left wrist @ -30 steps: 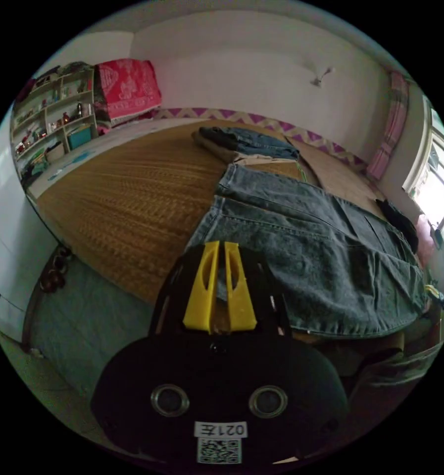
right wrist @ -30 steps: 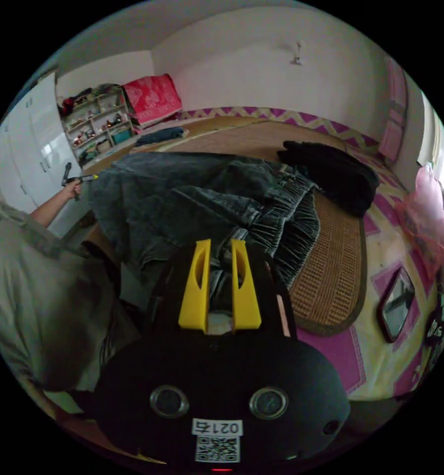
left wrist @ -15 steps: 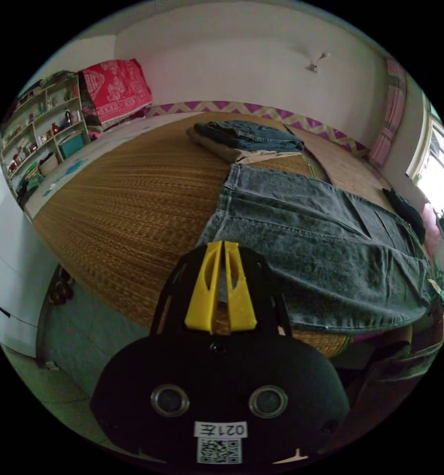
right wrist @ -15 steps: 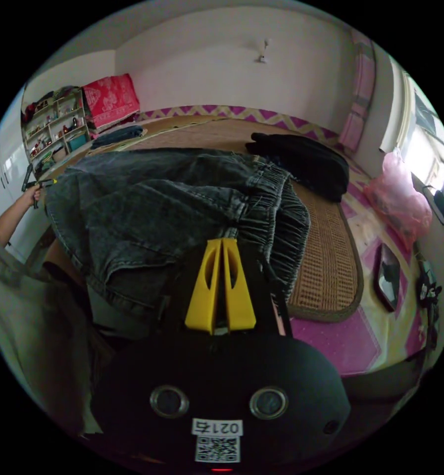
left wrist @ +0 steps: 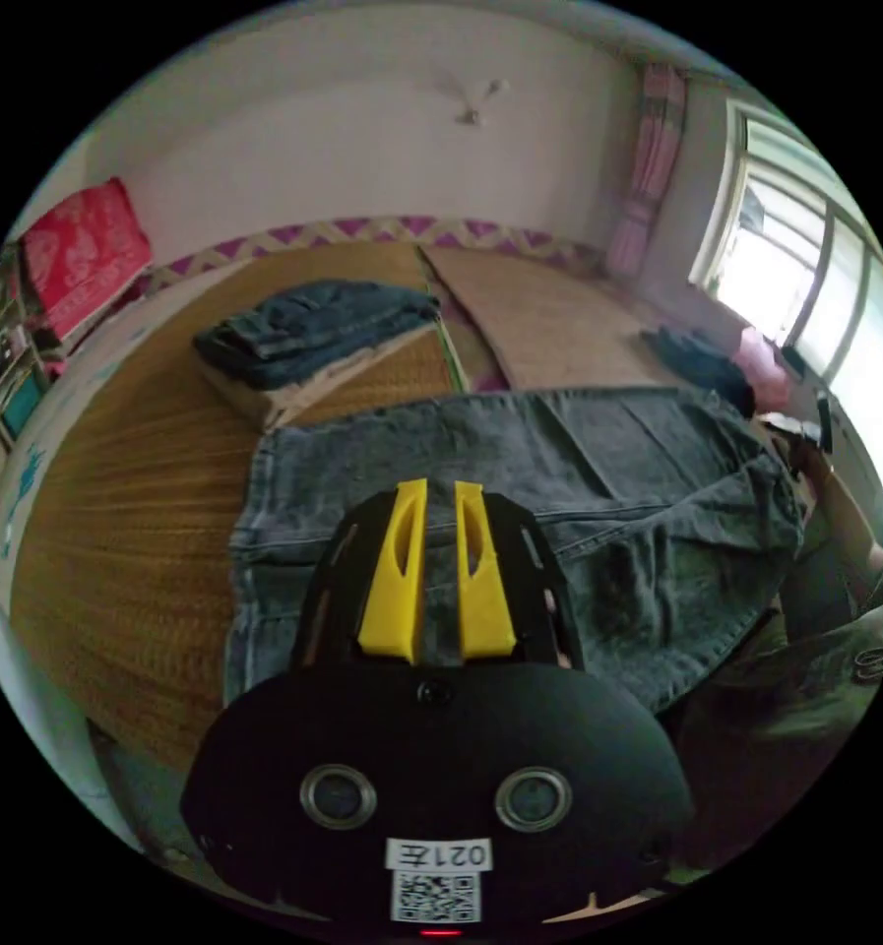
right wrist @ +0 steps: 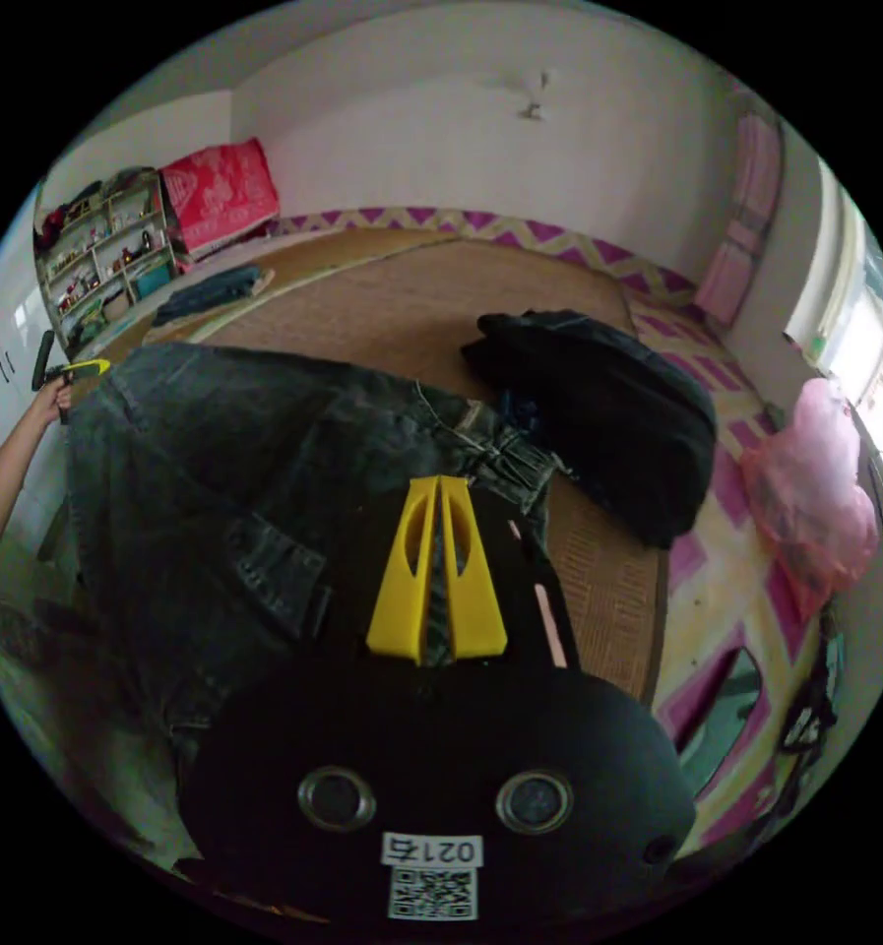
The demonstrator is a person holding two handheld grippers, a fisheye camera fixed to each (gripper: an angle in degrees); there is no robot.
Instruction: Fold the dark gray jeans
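Nearest: right gripper (right wrist: 437, 581) clamped on the dark gray jeans (right wrist: 215, 463) at the waistband; left gripper (left wrist: 437, 571), jaws now parted, released over the hem end. Spread flat along the woven mat (left wrist: 116, 492), straightened since a second ago. Ready for folding. Farther: folded clothes stack (left wrist: 308, 330).

a white rectangular sticker (left wrist: 438, 854) with dark print and a square code patch (left wrist: 436, 896) were seen on the black body of the left gripper (left wrist: 439, 489), and likewise on the right gripper (right wrist: 439, 482). nothing else was legible.
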